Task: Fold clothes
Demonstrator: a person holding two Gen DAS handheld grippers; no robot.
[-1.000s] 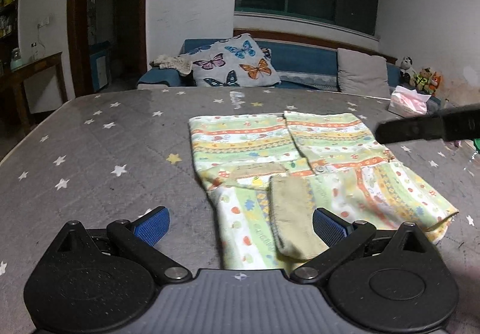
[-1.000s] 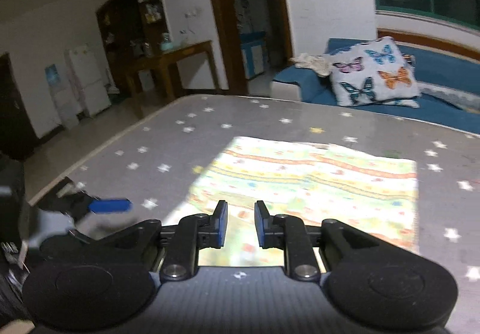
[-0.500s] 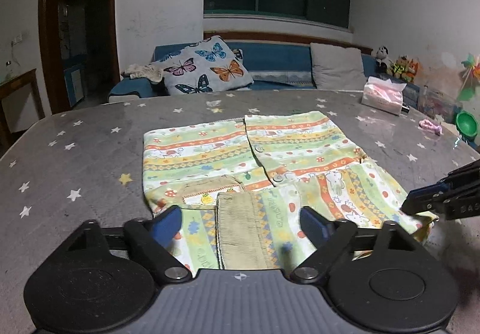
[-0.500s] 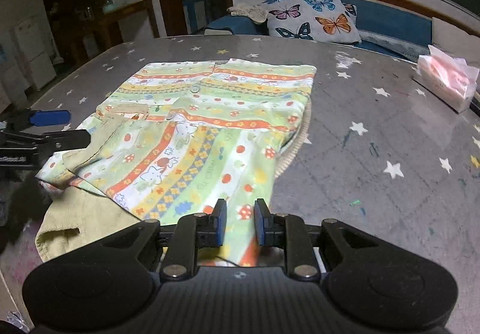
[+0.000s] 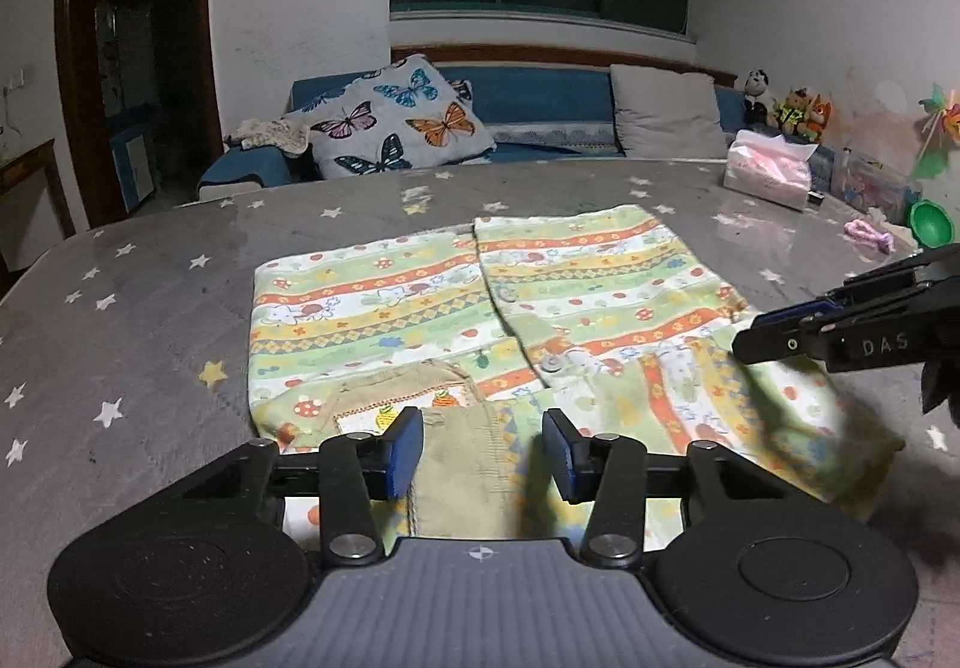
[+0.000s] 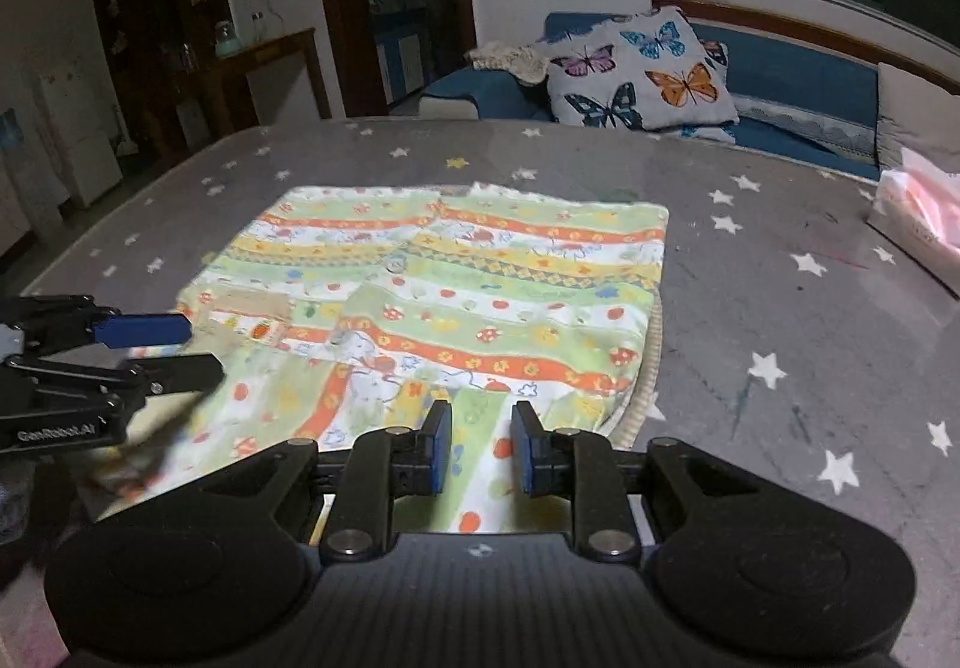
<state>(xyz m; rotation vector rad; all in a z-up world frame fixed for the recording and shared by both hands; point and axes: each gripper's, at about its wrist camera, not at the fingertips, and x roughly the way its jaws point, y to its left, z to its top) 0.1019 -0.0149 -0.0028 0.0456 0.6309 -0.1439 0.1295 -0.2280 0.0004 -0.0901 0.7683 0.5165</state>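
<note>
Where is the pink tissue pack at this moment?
The pink tissue pack lies at the table's far right edge in the left wrist view, beyond the patterned garment and before the grey cushion.

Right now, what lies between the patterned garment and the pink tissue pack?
Only bare star-printed grey tabletop separates the striped garment from the tissue pack, in the right wrist view.

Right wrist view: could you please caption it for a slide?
Open right tongs over a patterned garment on the table.
</note>
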